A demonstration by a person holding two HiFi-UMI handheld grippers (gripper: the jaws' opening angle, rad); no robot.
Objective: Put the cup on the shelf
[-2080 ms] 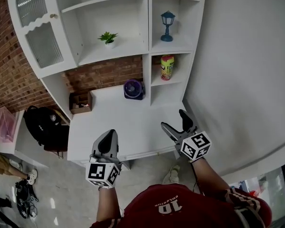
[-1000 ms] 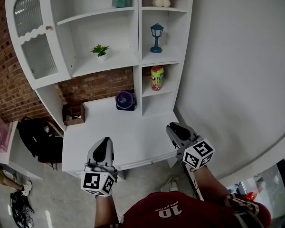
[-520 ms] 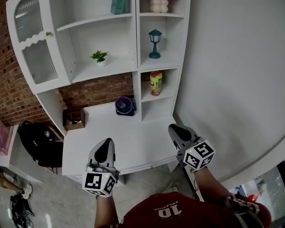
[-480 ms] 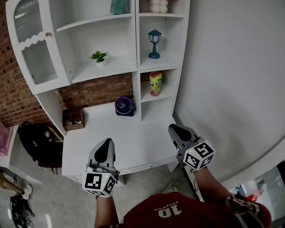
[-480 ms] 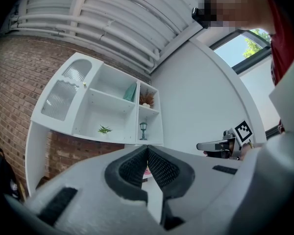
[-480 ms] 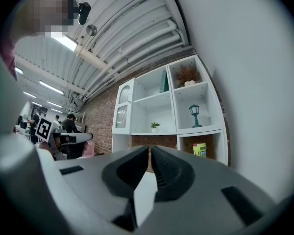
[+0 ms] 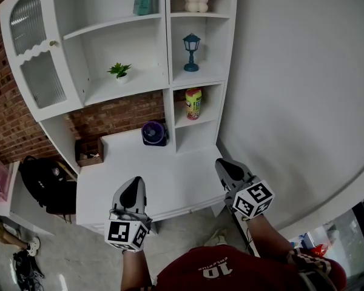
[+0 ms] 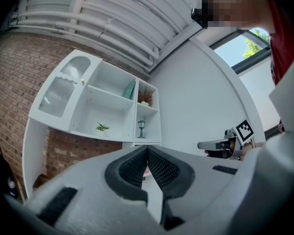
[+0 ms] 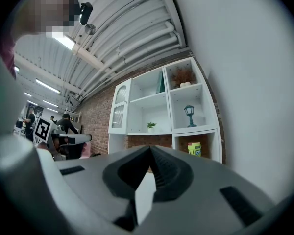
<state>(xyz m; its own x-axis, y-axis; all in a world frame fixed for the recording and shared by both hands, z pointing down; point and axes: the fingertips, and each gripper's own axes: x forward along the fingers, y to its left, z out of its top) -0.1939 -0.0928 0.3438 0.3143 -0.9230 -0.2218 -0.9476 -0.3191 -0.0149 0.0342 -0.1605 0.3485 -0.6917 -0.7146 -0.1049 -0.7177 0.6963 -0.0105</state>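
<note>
The cup point(image 7: 193, 103), yellow-green with a red lid, stands upright in the lower right cubby of the white shelf unit point(image 7: 170, 71). It also shows in the right gripper view, cup point(image 9: 194, 149). My left gripper point(image 7: 133, 187) hovers over the desk's front edge, shut and holding nothing. My right gripper point(image 7: 224, 166) hangs over the desk's right front corner, far from the cup, jaws shut together with nothing between them. In the gripper views the left gripper point(image 8: 147, 151) and the right gripper point(image 9: 150, 149) both point toward the shelf with pads touching.
A purple fan point(image 7: 152, 133) and a wooden box point(image 7: 88, 151) sit at the back of the white desk point(image 7: 170, 177). A blue lantern point(image 7: 191, 52), small plant point(image 7: 119, 71) and white vase point(image 7: 196, 3) occupy upper shelves. A black backpack point(image 7: 45, 183) lies left; a white wall rises right.
The right gripper's jaws, spread apart two seconds ago, have closed. Both grippers drew back a little to the desk's front edge, and the head view drifted so the shelf shifted left.
</note>
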